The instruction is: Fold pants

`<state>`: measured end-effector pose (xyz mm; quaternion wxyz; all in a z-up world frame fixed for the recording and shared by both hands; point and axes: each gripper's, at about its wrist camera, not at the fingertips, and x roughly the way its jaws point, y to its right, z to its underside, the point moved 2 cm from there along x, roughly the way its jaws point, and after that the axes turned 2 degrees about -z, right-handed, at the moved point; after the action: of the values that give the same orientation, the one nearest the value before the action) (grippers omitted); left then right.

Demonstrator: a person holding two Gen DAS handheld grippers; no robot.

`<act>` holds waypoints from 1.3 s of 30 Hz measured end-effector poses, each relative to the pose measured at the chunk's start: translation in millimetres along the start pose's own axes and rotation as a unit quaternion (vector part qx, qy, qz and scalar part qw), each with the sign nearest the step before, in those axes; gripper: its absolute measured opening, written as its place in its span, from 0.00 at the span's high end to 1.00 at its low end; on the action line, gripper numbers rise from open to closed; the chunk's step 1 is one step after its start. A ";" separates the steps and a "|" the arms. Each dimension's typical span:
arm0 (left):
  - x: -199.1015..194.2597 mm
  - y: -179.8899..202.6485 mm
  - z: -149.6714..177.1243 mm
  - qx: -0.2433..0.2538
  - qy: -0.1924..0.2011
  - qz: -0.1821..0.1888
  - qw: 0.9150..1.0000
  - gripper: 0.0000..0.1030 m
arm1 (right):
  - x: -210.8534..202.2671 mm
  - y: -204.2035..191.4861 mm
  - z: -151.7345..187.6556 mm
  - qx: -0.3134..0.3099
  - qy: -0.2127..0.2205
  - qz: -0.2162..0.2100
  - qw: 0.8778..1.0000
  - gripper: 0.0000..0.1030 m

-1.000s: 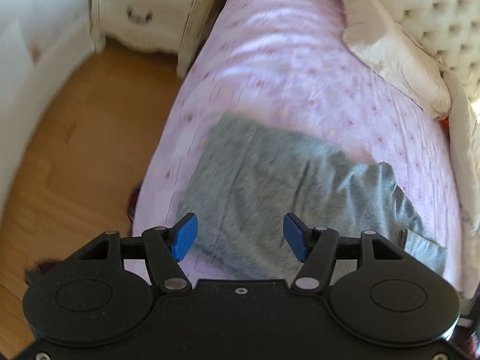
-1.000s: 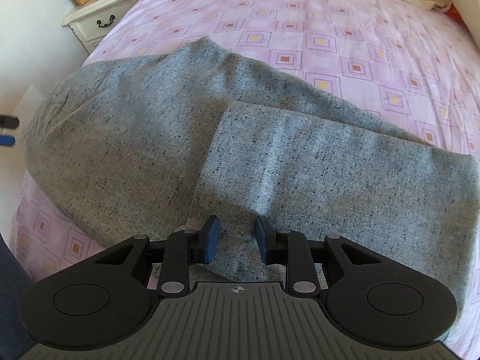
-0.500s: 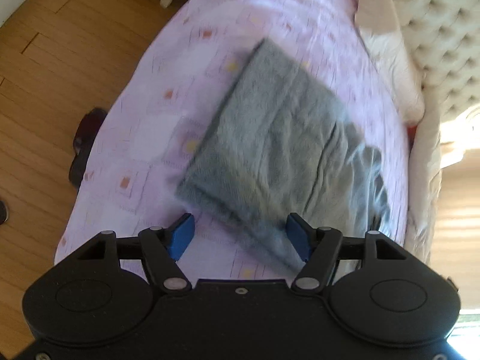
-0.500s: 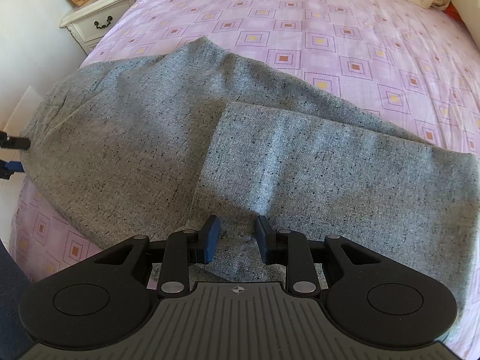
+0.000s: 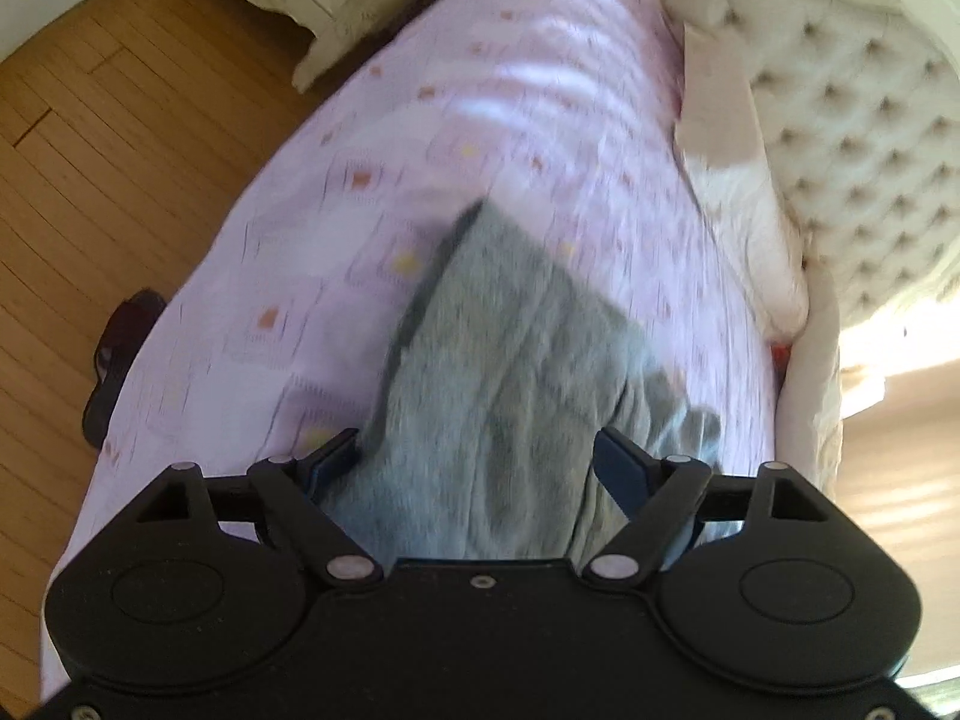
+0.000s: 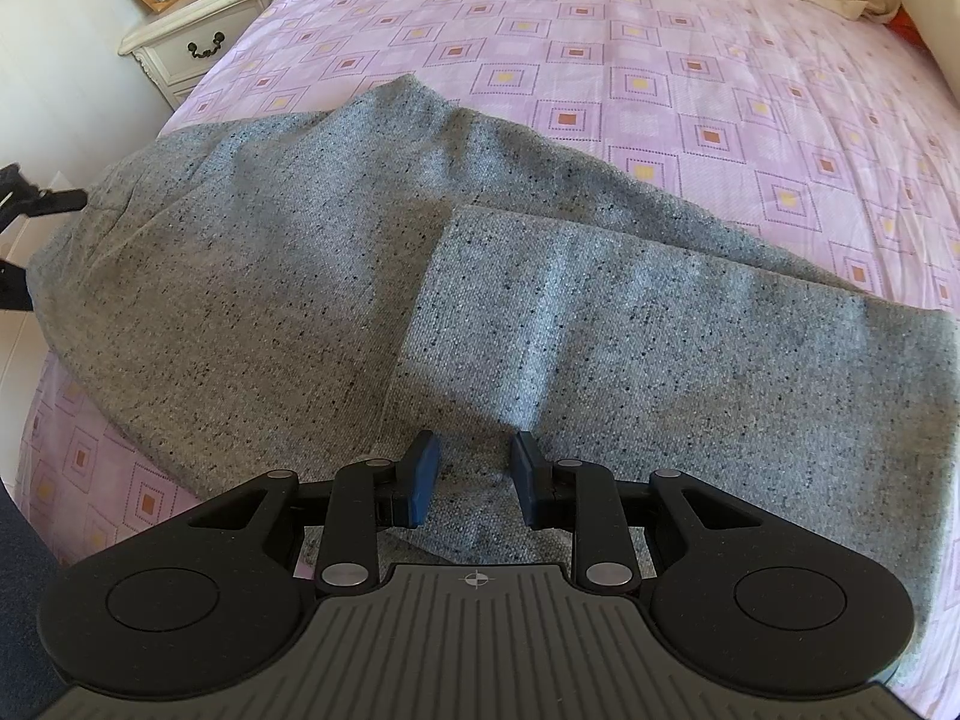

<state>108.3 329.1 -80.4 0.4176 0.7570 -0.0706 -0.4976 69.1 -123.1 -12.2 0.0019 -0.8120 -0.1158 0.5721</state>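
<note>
The pants lie on the bed, near its near-left edge, one grey leg already folded back so its cuff end lies across the middle. In the last second your left hand-held gripper has dropped toward the pants' left end and rolled; the cloth that sat well ahead of it now fills the gap between its fingers. Its jaws are opening wide, the fabric between them but not yet pinched. Your right hand-held gripper has not moved: half spread, low over the near edge of the folded leg, pads clear of the cloth as far as I can tell. So the next fold looks imminent, with your left about to take the waist end.
</note>
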 end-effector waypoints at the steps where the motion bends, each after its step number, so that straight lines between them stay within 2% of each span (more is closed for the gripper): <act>1: 2.5 1.9 -2.3 -0.003 0.007 -0.002 1.000 0.20 | 0.0 0.6 -0.2 0.001 0.000 -0.001 1.000 0.74; 3: 9.4 11.7 -6.3 0.011 0.007 -0.017 1.000 0.19 | -0.1 1.0 -0.8 0.004 -0.001 -0.002 1.000 0.74; 6: 15.3 28.2 -6.8 0.050 -0.014 -0.050 0.997 0.19 | -0.1 1.0 -1.2 0.004 0.000 -0.002 1.000 0.74; 8: 21.2 36.4 -6.9 0.055 -0.044 -0.030 0.997 0.21 | 0.0 0.8 -1.5 0.004 0.000 -0.002 1.000 0.74; 10: 22.1 39.3 -7.2 0.046 -0.049 -0.044 0.997 0.25 | -0.1 1.4 -1.5 0.006 0.000 -0.003 1.000 0.74; 13: 22.7 49.3 -7.4 0.051 -0.041 -0.083 0.994 0.47 | -0.3 1.7 -1.8 0.009 0.000 -0.005 1.000 0.74; 14: 21.0 52.6 -6.4 0.054 -0.034 -0.096 0.993 0.62 | -0.2 1.4 -1.6 0.010 0.000 -0.005 1.000 0.74; 15: 17.1 56.1 -5.3 0.062 -0.028 -0.104 0.992 0.71 | -0.2 1.3 -1.6 0.010 -0.001 -0.005 1.000 0.74; 17: 6.4 64.6 -2.2 0.074 -0.014 -0.109 0.991 0.81 | -0.4 1.5 -1.9 0.014 -0.001 -0.007 1.000 0.74; 23: -28.5 125.8 15.7 0.143 0.029 -0.115 0.983 0.83 | -10.7 14.4 -3.4 0.063 0.015 -0.026 0.998 0.74; 25: -37.2 152.5 24.8 0.173 0.040 -0.121 0.977 0.83 | -17.1 22.7 -5.0 0.084 0.027 -0.023 0.996 0.74; 28: -48.8 202.8 45.8 0.237 0.057 -0.125 0.962 0.83 | -26.6 39.9 -7.9 0.128 0.042 -0.025 0.991 0.74; 32: -44.6 274.0 80.5 0.309 0.057 -0.104 0.944 0.83 | -38.7 62.6 -7.5 0.182 0.066 -0.020 0.981 0.74; 35: -19.8 322.1 113.8 0.359 0.035 -0.082 0.929 0.82 | -49.7 80.0 -7.1 0.214 0.092 0.004 0.972 0.74; 37: 7.4 348.9 141.7 0.396 0.014 -0.069 0.916 0.80 | -57.4 93.3 -4.3 0.233 0.112 0.028 0.966 0.74; 39: 38.0 369.4 167.6 0.416 -0.011 -0.048 0.908 0.78 | -67.6 110.8 -0.2 0.257 0.135 0.053 0.955 0.74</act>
<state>104.9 -21.9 126.5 0.0396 0.8588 -0.2391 -0.4513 68.3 -243.8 35.6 0.1955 -0.8590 0.0799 0.4664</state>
